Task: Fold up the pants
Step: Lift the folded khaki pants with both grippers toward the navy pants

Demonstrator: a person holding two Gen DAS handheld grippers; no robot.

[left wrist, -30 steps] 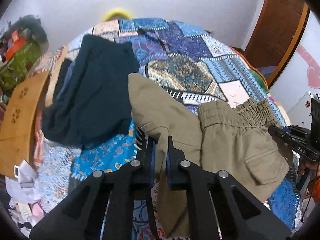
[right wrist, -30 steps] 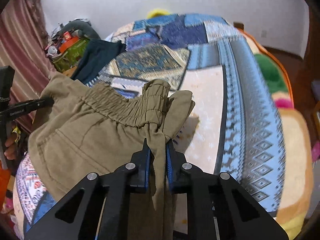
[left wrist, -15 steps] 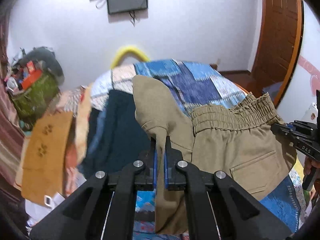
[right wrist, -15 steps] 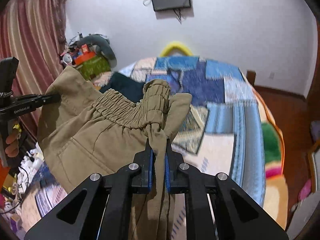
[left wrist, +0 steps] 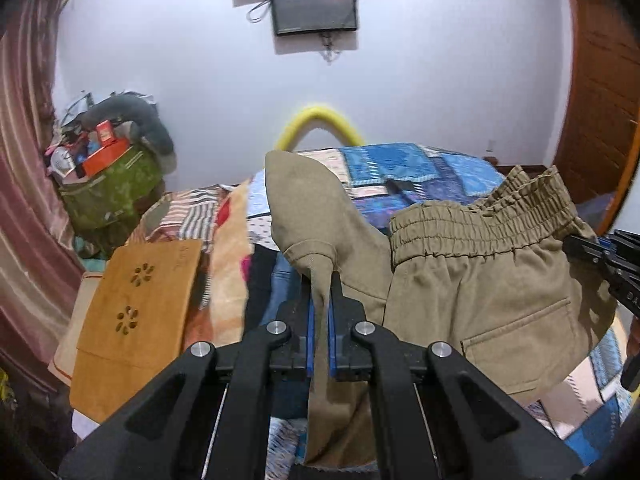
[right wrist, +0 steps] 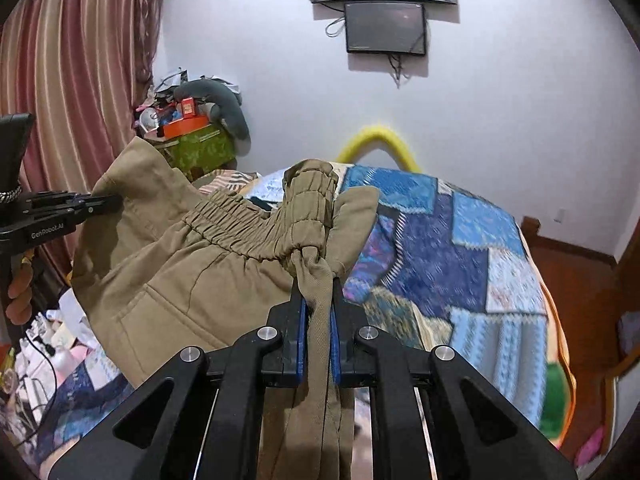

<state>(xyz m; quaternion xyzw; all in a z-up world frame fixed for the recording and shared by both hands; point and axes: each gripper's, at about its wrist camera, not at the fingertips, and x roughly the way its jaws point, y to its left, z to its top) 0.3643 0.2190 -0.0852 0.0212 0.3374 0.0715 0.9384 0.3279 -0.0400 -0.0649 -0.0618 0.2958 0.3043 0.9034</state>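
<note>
patchwork bedspread [right wrist: 460, 248], wall screen [left wrist: 314, 8], perhaps a wooden board [left wrist: 136, 320].

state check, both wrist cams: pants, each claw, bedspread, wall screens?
khaki pants: lifted off the bed, hanging between both claws, unfolded, waistband up
left claw: shut on the pants fabric
right claw: shut on bunched fabric just below the waistband
patchwork bedspread: spread over the bed
wall screens: dark

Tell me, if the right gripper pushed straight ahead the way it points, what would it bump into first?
Probably the khaki pants it already clamps, bunched ahead of the right gripper; beyond them the patchwork bedspread, though depth is unclear.
</note>
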